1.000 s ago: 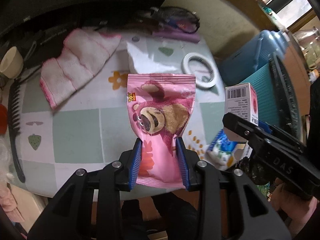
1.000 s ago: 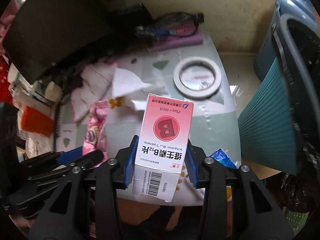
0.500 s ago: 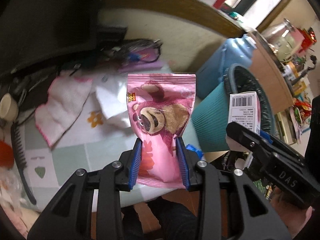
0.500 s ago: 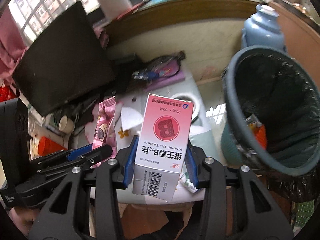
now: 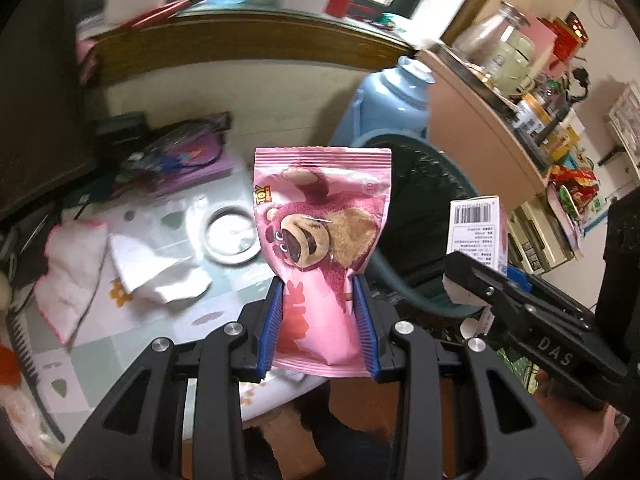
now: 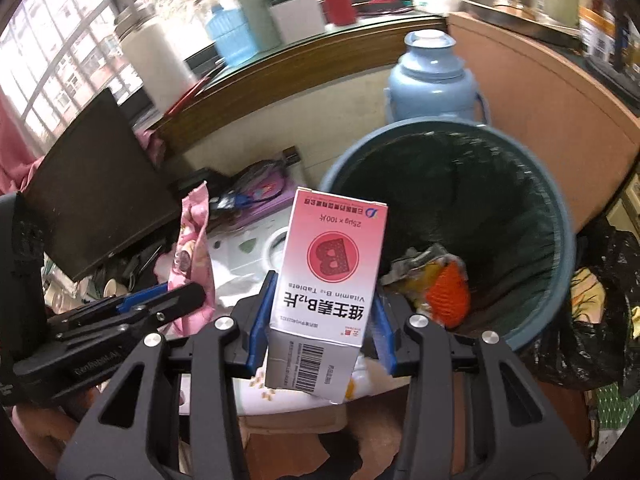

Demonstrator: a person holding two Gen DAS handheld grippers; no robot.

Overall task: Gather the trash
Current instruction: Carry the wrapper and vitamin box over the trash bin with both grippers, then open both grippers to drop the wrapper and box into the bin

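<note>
My left gripper (image 5: 318, 312) is shut on a pink snack packet (image 5: 320, 220) printed with a bear, held upright above the table's edge. My right gripper (image 6: 322, 320) is shut on a pink and white vitamin box (image 6: 332, 268), also seen from its barcode side as the vitamin box (image 5: 476, 232) in the left wrist view. A teal trash bin (image 6: 560, 216) lined with a black bag stands just right of the table and holds crumpled wrappers (image 6: 432, 280). The box hangs close to the bin's near rim. The pink snack packet (image 6: 192, 252) shows to the left of the box.
On the patterned table (image 5: 132, 344) lie a white tissue (image 5: 156, 272), a pink-edged cloth (image 5: 72, 272) and a tape roll (image 5: 228, 236). A dark monitor (image 6: 96, 188) stands at the back left. A blue thermos (image 6: 432, 80) stands behind the bin, beside a wooden counter (image 6: 540, 92).
Both grippers have risen and swung right from over the table toward the bin, each still holding its item. The bin's inside has come into view.
</note>
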